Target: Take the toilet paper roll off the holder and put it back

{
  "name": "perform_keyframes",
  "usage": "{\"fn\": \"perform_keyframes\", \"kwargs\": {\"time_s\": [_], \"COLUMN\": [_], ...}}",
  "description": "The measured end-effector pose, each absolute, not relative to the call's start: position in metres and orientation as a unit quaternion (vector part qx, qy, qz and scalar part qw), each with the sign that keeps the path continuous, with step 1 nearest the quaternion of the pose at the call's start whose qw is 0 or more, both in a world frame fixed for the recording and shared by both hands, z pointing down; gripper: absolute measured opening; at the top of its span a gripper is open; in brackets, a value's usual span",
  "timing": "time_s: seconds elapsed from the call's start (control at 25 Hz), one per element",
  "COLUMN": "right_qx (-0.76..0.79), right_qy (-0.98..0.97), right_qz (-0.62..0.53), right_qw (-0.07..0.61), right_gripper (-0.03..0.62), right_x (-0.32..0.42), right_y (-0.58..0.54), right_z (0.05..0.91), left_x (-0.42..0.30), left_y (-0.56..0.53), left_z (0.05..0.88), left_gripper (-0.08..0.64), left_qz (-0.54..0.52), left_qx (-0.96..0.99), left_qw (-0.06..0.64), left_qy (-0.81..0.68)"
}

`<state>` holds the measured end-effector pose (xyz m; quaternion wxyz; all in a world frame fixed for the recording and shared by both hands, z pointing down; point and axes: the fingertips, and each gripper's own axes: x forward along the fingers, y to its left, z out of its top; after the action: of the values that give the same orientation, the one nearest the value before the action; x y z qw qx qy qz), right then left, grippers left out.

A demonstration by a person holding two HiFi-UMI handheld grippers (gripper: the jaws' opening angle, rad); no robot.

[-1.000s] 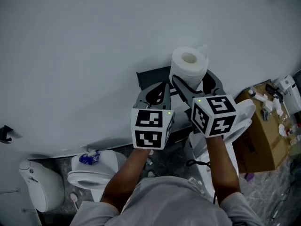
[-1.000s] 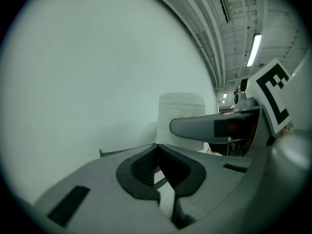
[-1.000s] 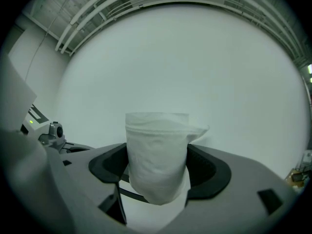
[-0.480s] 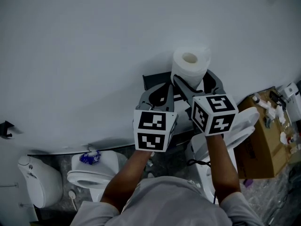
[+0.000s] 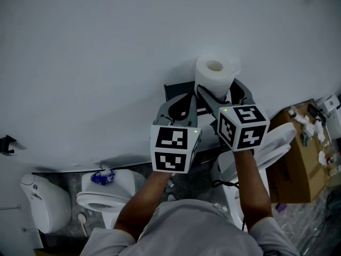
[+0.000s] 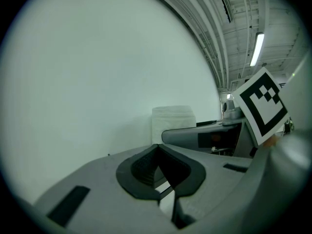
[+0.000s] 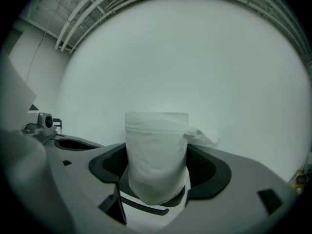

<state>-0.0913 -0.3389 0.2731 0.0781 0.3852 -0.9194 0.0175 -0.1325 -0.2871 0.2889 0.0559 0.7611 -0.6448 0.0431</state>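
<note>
My right gripper is shut on a white toilet paper roll and holds it upright in front of the white wall. In the right gripper view the roll stands squeezed between the two dark pads, with a loose flap of paper at its upper right. My left gripper sits just left of it, shut and empty, its pads meeting at a point. From the left gripper view the roll shows beyond the right gripper's jaw. A dark flat plate on the wall is partly hidden behind the left gripper.
Below, on a speckled floor, stand a white toilet with a blue item on it, a second white fixture at far left, and a white seat under my right arm. A cluttered cardboard box stands at the right.
Hardly anything: the roll and both grippers sit a touch further right in the head view. The right gripper's hold is the same.
</note>
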Motion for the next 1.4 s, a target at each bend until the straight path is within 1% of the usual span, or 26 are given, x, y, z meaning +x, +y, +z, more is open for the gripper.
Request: {"fn": "perform_keyframes", "kwargs": {"time_s": [0.76, 1.4], "right_qx": [0.382, 0.388], "right_qy": [-0.921, -0.918], "right_qz": [0.027, 0.038], "right_qw": [0.074, 0.069], "right_gripper": [0.370, 0.370], "right_x": [-0.096, -0.080], "right_y": [-0.342, -0.329], "right_z": [0.279, 0.281], "left_x": [-0.133, -0.123], "left_y": [-0.285, -0.276], "left_z": [0.292, 0.296], "left_gripper": [0.005, 0.005], "left_qz": [0.042, 0.048], "left_qx": [0.762, 0.763], "left_qw": [0.061, 0.061], "left_qy": [-0.644, -0.641]}}
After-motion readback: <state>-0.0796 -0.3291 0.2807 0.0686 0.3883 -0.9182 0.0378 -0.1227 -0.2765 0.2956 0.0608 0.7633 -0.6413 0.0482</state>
